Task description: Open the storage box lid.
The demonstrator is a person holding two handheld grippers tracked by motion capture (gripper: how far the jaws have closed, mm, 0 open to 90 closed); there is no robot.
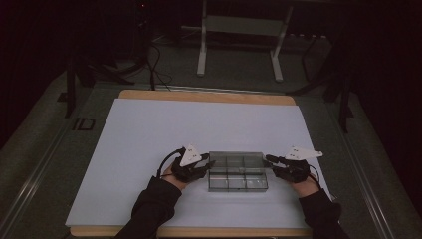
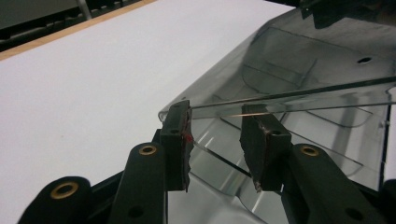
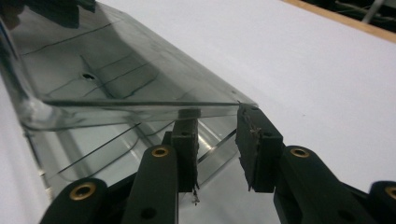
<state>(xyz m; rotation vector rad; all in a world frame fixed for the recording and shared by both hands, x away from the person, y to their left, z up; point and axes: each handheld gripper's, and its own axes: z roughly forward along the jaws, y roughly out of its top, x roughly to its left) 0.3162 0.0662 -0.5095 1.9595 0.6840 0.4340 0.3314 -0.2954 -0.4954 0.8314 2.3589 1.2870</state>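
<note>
a wooden table [image 1: 199, 95] carries a white sheet [image 1: 164, 129]; a clear compartment box [image 1: 238, 172] lies on the sheet.

The box [image 1: 238, 172] is clear smoky grey plastic, on a white sheet [image 1: 149, 139] over a tan wooden table [image 1: 199, 96]; both grippers' jaws are black.

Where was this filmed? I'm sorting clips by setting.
Probably a dim lab or recording room: a white-covered table, loose cables on the floor behind it, and a bare metal stand.
</note>
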